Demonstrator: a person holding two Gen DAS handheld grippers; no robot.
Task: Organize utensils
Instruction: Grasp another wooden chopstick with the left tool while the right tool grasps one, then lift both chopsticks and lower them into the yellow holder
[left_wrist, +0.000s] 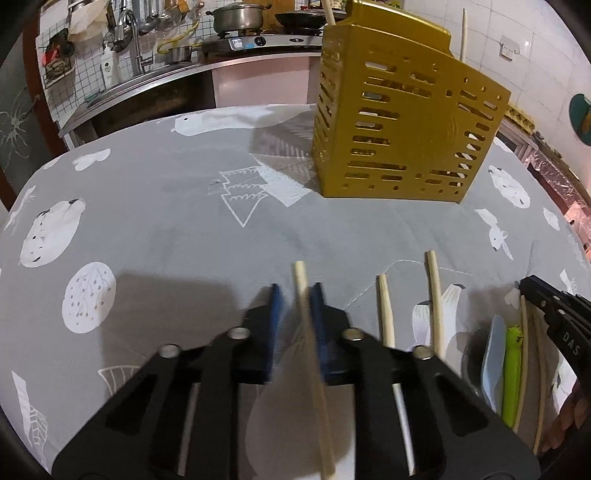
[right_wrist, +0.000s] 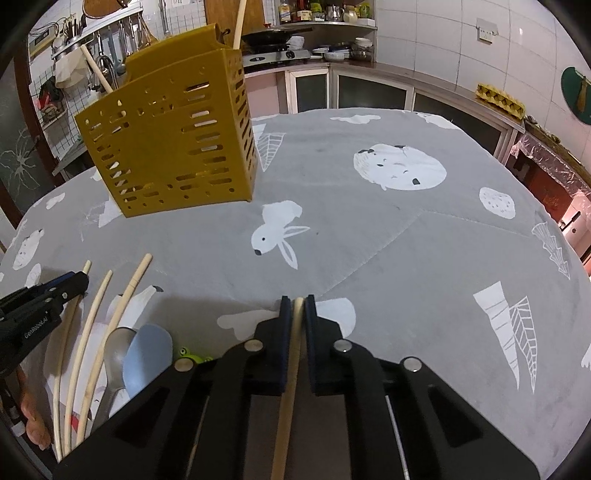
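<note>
A yellow slotted utensil holder stands on the grey tablecloth, also in the right wrist view, with two chopsticks standing in it. My left gripper is low over the cloth, its blue pads on either side of a chopstick with a gap still showing on the left. My right gripper is shut on another chopstick. Two more chopsticks lie between the grippers, beside a metal spoon, a blue spoon and a green utensil.
The table wears a grey cloth with white animal and tree prints. A kitchen counter with sink, pot and stove runs behind it. An egg carton sits on the right counter.
</note>
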